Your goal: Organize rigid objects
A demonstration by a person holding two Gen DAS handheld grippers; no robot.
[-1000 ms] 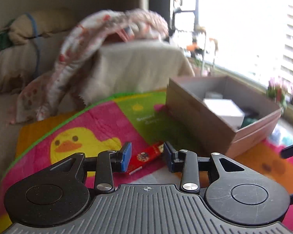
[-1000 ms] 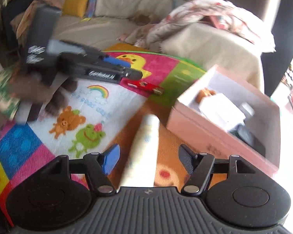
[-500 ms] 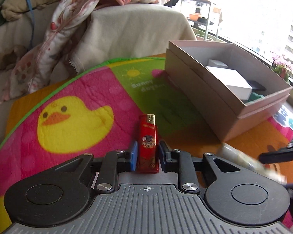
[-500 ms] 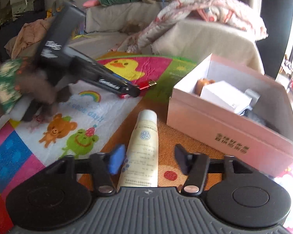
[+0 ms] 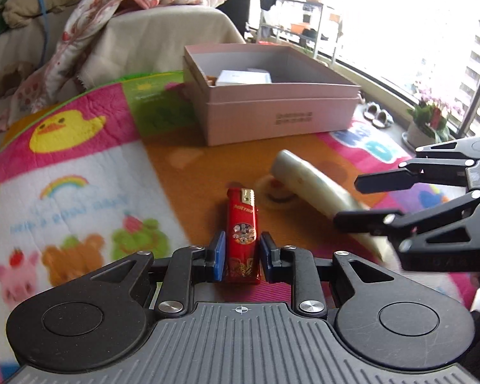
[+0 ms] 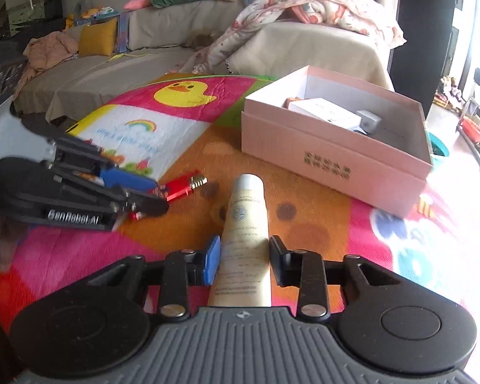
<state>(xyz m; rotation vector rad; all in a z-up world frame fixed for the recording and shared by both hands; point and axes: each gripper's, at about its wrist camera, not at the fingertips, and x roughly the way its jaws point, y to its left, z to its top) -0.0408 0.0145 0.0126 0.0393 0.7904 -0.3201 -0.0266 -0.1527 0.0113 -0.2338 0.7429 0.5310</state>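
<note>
My left gripper (image 5: 240,249) is shut on a red lighter (image 5: 242,220), whose gold head points away over the orange patch of the play mat. The right wrist view shows the same lighter (image 6: 182,187) sticking out of the left gripper (image 6: 144,192). A cream tube (image 6: 248,214) lies lengthwise between the pads of my right gripper (image 6: 243,252), cap pointing forward. Both pads touch its sides, though the jaws are opening slightly. In the left wrist view the tube (image 5: 307,185) is blurred in the right gripper (image 5: 352,201). An open pink box (image 6: 320,156) stands beyond both.
The pink box (image 5: 281,115) holds a white carton (image 6: 323,113) and other small items. A colourful play mat (image 5: 80,160) covers the surface. A covered sofa with a floral blanket (image 6: 304,9) stands behind. At the far right are a window and a potted plant (image 5: 432,121).
The left gripper closed on the lighter and carried it from the duck patch over to the orange patch. The right gripper closed around the tube and moved closer to the left one.
</note>
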